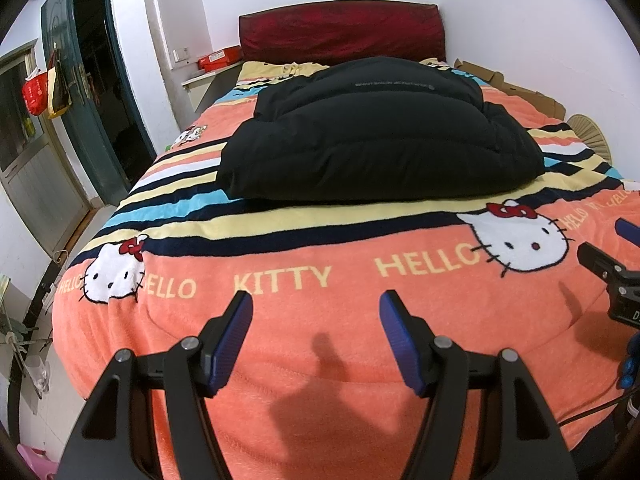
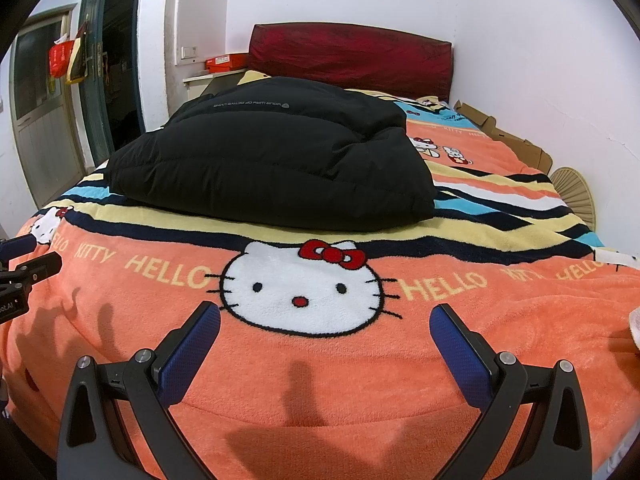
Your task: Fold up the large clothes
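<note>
A black puffer jacket [image 1: 372, 136] lies folded in a thick bundle on the middle of the bed; it also shows in the right wrist view [image 2: 272, 160]. My left gripper [image 1: 316, 300] is open and empty above the orange blanket [image 1: 320, 360], well short of the jacket. My right gripper [image 2: 324, 312] is open and empty above the blanket's cat face, also short of the jacket. The right gripper's fingertips show at the right edge of the left wrist view [image 1: 608, 252]. The left gripper shows at the left edge of the right wrist view [image 2: 24, 260].
A dark red headboard [image 1: 340, 32] stands at the far end against the white wall. Flattened cardboard [image 2: 504, 136] and a woven fan [image 2: 572, 192] lie along the bed's right side. An open door [image 1: 88, 92] and a nightstand with a red box [image 1: 218, 60] are at left.
</note>
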{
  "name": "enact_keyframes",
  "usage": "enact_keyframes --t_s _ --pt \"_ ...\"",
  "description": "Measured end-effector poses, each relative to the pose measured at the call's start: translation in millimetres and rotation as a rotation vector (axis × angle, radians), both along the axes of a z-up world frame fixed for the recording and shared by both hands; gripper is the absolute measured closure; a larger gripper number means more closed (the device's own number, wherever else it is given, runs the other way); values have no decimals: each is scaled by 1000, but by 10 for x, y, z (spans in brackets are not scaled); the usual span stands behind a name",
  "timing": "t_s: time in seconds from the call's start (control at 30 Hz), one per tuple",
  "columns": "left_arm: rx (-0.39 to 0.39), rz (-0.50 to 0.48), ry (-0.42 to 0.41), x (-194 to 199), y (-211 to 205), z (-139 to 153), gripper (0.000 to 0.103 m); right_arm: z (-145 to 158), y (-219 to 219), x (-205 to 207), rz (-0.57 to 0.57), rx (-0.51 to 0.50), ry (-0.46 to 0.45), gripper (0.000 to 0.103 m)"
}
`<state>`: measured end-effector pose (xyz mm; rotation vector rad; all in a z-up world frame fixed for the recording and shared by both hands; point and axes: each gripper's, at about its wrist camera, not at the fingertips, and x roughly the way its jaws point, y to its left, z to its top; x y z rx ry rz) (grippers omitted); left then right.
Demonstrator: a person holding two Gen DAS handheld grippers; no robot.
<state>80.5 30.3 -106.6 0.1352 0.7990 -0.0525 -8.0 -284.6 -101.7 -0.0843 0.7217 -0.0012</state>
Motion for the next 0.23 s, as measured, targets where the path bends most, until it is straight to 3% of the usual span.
enact_keyframes --t_s 0.23 --pt "0 2 1 -4 -4 -3 39 2 0 0 0 0 0 0"
